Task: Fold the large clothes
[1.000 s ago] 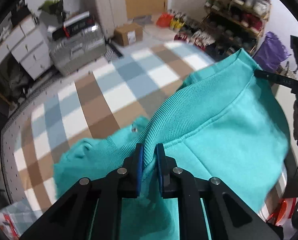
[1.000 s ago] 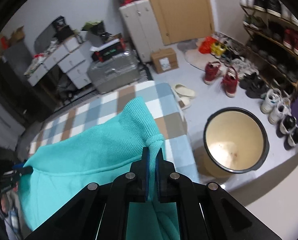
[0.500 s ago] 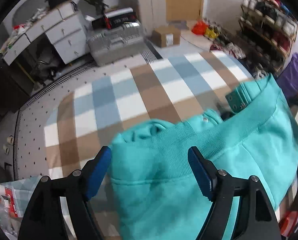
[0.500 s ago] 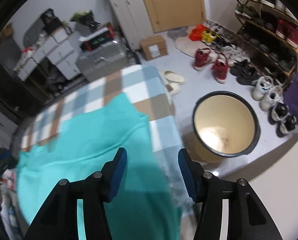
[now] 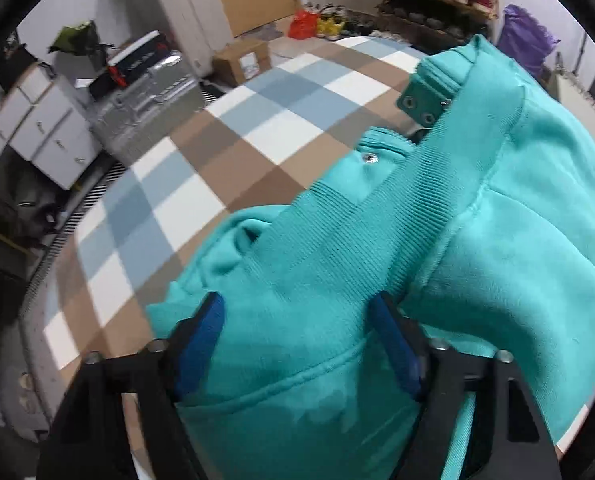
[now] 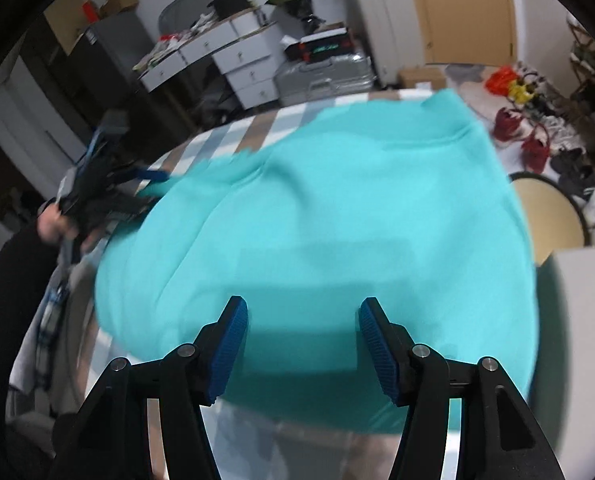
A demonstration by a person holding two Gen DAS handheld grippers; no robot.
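On the checked tablecloth [image 5: 185, 184] the teal sweatshirt [image 5: 437, 280] lies doubled over. Left gripper [image 5: 297, 344] has just narrowed, straddling loose cloth, pinching nothing; right gripper [image 6: 303, 344] has just widened, empty above it. One fold looks done; more seem needed.

Garment: a teal sweatshirt [image 5: 477, 240] of soft fleece, large, lying in a folded heap.
Surface: it rests on a checked cloth [image 5: 257, 128] of brown, blue and white squares.
Ribbed band: a wide ribbed band [image 5: 377, 216] runs diagonally across the top of the heap.
Fastenings: a flap with two metal snaps [image 5: 417, 108] sticks up at the far edge; one snap stud [image 5: 371, 157] shows nearby.
Right wrist view: the sweatshirt [image 6: 337, 220] appears as a broad, smooth, blurred teal expanse.
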